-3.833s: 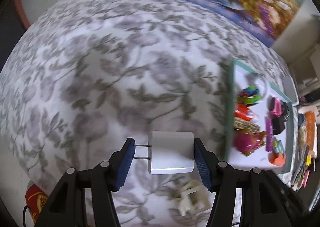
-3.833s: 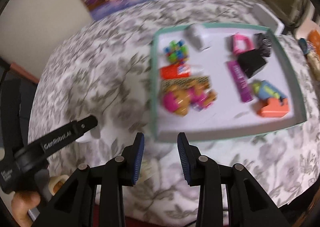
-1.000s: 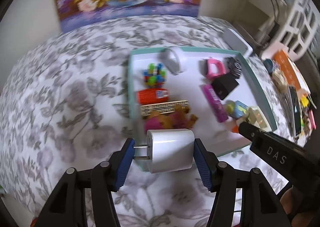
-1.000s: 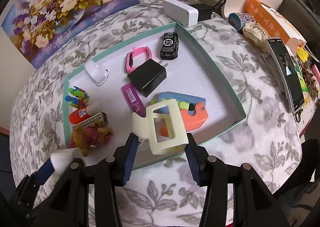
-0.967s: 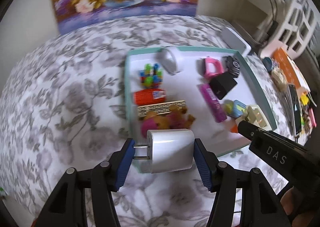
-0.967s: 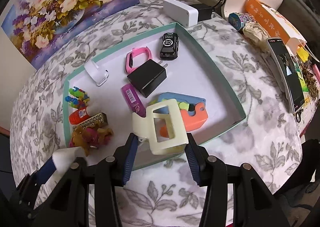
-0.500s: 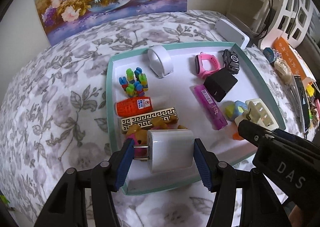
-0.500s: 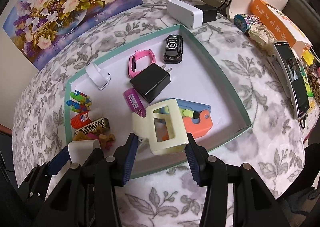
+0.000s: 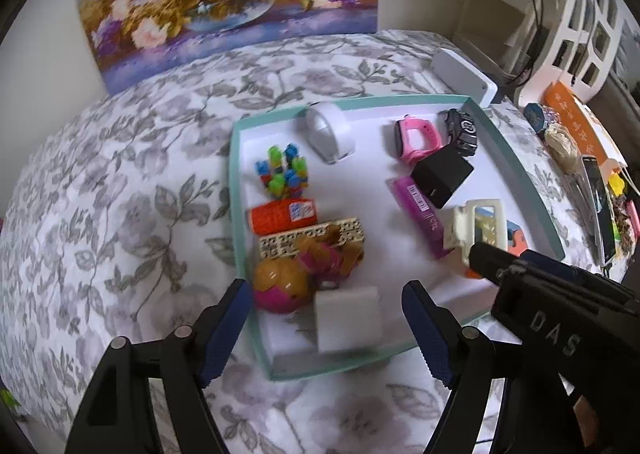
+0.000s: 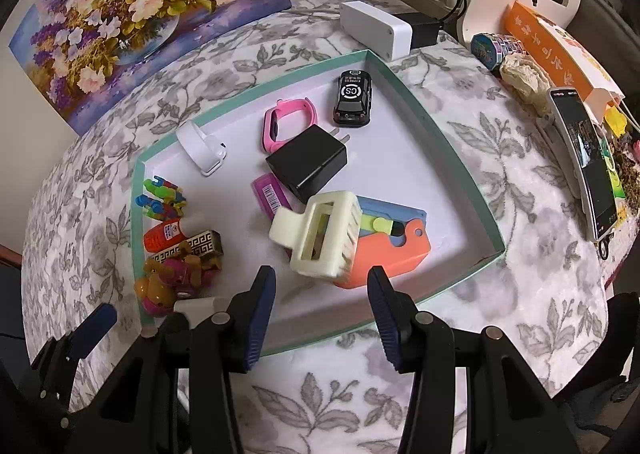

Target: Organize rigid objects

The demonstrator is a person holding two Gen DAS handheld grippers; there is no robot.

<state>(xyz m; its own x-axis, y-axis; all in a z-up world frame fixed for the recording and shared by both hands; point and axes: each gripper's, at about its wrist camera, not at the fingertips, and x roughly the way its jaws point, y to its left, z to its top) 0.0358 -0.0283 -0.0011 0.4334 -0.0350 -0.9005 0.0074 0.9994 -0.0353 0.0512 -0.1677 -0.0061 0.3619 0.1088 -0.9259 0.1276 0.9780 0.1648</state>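
Chargers and toys are lying together in the shallow green-rimmed tray (image 9: 520,170) on the flower-patterned desk (image 9: 132,174). The left tool (image 9: 327,318) is standing wide open with nothing between its blue pads, and the white charger (image 9: 347,317) is lying just below it in the near corner of the tray, beside the pink doll toy (image 9: 280,288) and maybe touching it — the picture is blurred there. The right tool (image 10: 322,310) is open too, and the cream hair clip (image 10: 320,232) is sitting free in front of it, tilted and leaning on the orange and blue block (image 10: 390,250), next to the black charger (image 10: 307,164). I judge that both things are light, hard plastic. The white charger is smooth and a little slippery, so it is best to take it across its two flat sides, away from the metal pins. The hair clip has thin teeth and a spring, so it could break or snap open; holding it across the solid frame is looking safer than holding the teeth.
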